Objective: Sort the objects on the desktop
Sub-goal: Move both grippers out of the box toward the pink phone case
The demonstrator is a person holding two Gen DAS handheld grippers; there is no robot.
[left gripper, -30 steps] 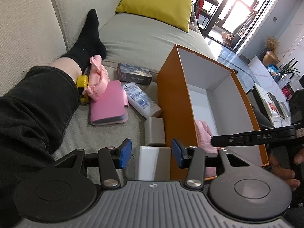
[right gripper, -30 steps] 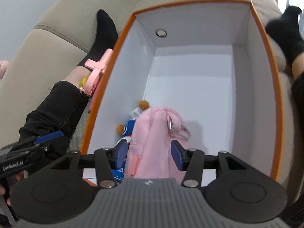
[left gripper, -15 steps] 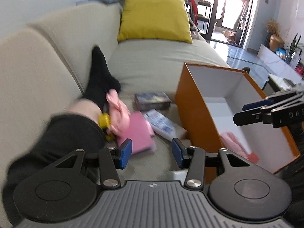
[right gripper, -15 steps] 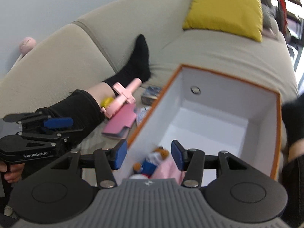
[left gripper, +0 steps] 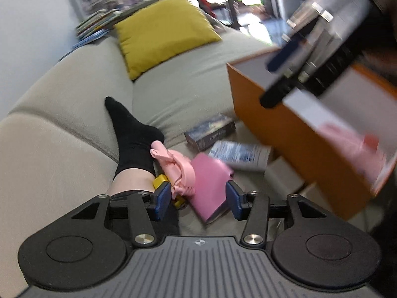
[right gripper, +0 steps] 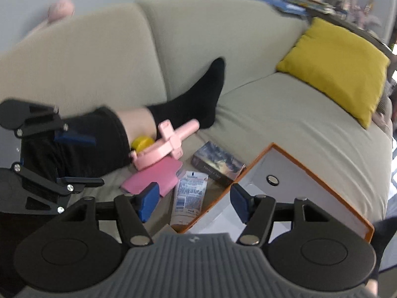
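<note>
An orange box point(left gripper: 285, 134) with a white inside stands on the sofa; it also shows in the right wrist view point(right gripper: 322, 181). A pink pouch point(left gripper: 347, 146) lies inside it. Beside it lie a pink wallet point(left gripper: 211, 183), a pink bow-shaped toy point(left gripper: 178, 166), a yellow object point(left gripper: 161, 181), a dark card box point(left gripper: 211, 134) and a white-and-blue tube point(left gripper: 240, 154). My left gripper point(left gripper: 197, 198) is open and empty above the wallet. My right gripper point(right gripper: 192, 202) is open and empty over the tube point(right gripper: 189, 196) and the box corner.
A person's leg in a black sock point(left gripper: 131, 134) lies on the beige sofa point(right gripper: 285, 114) next to the objects. A yellow cushion point(right gripper: 340, 69) rests at the far end. A small grey box point(left gripper: 282, 176) lies near the orange box.
Both grippers have risen and swung left, away from the box interior. The right gripper has left the pink pouch in the box and now faces the loose objects.
</note>
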